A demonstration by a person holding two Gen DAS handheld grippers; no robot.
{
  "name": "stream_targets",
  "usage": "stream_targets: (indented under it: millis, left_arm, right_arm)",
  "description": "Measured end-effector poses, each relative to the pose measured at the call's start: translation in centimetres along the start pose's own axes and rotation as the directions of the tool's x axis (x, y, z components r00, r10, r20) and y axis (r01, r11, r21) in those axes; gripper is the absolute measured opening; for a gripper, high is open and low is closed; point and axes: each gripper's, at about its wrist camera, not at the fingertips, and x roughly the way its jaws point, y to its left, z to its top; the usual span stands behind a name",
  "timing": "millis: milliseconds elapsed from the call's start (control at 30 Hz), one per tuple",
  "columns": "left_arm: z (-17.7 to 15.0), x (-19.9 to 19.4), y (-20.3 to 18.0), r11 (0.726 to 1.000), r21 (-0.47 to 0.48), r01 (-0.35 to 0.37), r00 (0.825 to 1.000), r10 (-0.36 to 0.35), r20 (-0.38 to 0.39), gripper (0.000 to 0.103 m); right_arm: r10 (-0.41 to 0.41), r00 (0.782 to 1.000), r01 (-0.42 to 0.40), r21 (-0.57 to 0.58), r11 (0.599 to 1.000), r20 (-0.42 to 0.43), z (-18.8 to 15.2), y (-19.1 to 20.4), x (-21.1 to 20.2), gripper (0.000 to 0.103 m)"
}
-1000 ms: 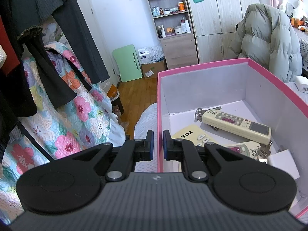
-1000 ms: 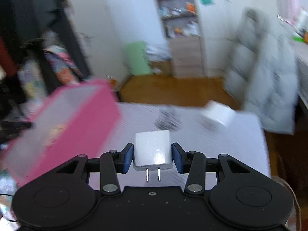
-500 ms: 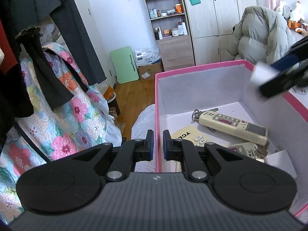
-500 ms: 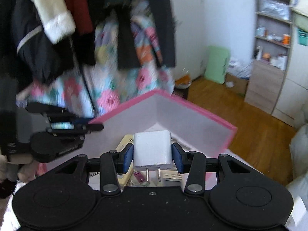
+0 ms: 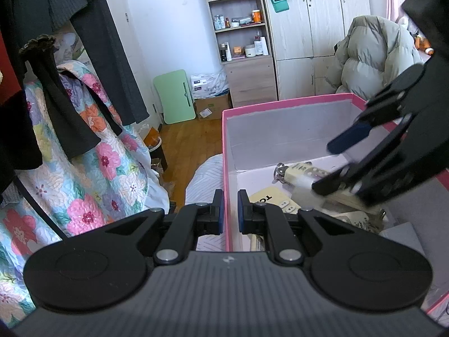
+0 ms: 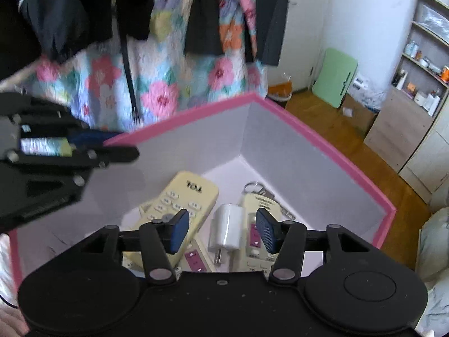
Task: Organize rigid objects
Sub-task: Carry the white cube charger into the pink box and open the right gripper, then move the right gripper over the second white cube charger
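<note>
A pink box (image 5: 286,104) with grey inner walls holds cream remote controls (image 5: 301,170) and a key ring. My left gripper (image 5: 228,213) is shut on the box's near wall, which sits between its fingers. My right gripper (image 6: 221,229) is open above the inside of the box (image 6: 317,137). A white plug adapter (image 6: 228,226) sits between and below its spread fingers, free of them, over the remotes (image 6: 182,199). The right gripper also shows in the left wrist view (image 5: 334,165), reaching into the box from the right.
Clothes and a floral quilt (image 5: 84,168) hang to the left of the box. A wooden shelf unit (image 5: 244,53) and wardrobe stand at the back wall, with a grey puffer jacket (image 5: 364,56) on the right. Wooden floor (image 5: 182,151) lies below.
My right gripper has moved over the box, lowered into it and opened, letting go of the white adapter. My left gripper has kept its hold on the box wall.
</note>
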Motion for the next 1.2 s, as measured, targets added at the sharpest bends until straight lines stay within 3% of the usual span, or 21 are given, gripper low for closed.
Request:
stream_targets:
  millis: [167, 367, 533, 633, 900, 1200]
  left_arm:
    - [-0.1, 0.0, 0.0, 1.000, -0.001, 0.001, 1.000, -0.001, 0.001, 0.011]
    - [0.0, 0.0, 0.0, 1.000, -0.003, 0.000, 1.000, 0.000, -0.003, 0.011]
    - [0.0, 0.1, 0.0, 1.000, -0.001, -0.012, 1.000, 0.012, -0.009, 0.011]
    - [-0.1, 0.1, 0.0, 1.000, -0.003, -0.017, 1.000, 0.017, -0.012, 0.011]
    - [0.1, 0.0, -0.3, 0.999, -0.016, -0.029, 0.999, 0.029, -0.022, 0.011]
    - [0.2, 0.1, -0.5, 0.999, -0.007, -0.038, 0.999, 0.038, -0.030, 0.011]
  right_arm:
    - [-0.068, 0.995, 0.059, 0.131, 0.990, 0.071, -1.2, -3.0, -4.1, 0.058]
    - [-0.129, 0.988, 0.094, 0.315, 0.944, 0.090, -4.7, -8.0, -9.1, 0.059]
    - [-0.204, 0.977, 0.156, 0.452, 0.878, 0.060, -8.4, -11.5, -11.4, 0.061]
    - [-0.234, 0.972, 0.178, 0.545, 0.819, 0.035, -11.0, -14.0, -12.5, 0.062]
    - [-0.260, 0.963, 0.229, 0.714, 0.661, -0.069, -16.9, -18.9, -11.0, 0.066]
    - [-0.302, 0.942, 0.299, 0.772, 0.560, -0.146, -20.0, -22.6, -7.6, 0.068]
